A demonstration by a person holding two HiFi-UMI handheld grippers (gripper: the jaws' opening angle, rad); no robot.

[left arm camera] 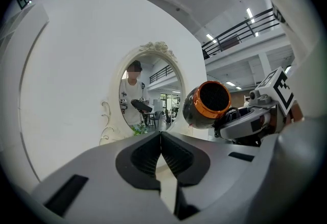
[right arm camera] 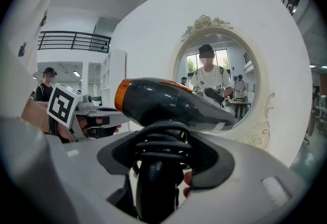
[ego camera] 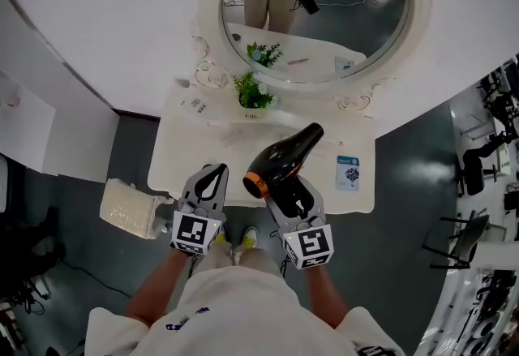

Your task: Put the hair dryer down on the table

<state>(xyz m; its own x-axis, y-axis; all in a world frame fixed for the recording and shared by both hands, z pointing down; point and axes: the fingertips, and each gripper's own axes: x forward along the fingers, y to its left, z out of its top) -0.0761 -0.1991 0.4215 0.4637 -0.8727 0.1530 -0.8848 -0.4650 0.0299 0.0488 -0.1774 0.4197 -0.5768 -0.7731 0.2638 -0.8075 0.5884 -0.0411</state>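
Note:
A black hair dryer [ego camera: 282, 160] with an orange rear ring hangs above the white dressing table [ego camera: 182, 172], nozzle pointing toward the mirror. My right gripper [ego camera: 293, 199] is shut on its handle, around which the cord is wound [right arm camera: 162, 149]; the body [right arm camera: 168, 103] fills the right gripper view. My left gripper [ego camera: 212, 181] is beside it to the left, shut with nothing between its pads [left arm camera: 161, 152]. The dryer's orange back end [left arm camera: 208, 103] shows at the right of the left gripper view.
An oval white-framed mirror [ego camera: 316, 14] stands at the table's back and reflects the person and both grippers. A small green plant [ego camera: 253, 92] sits in front of it. A blue-printed card [ego camera: 348, 172] lies on the table's right. A beige box [ego camera: 130, 208] stands on the floor to the left.

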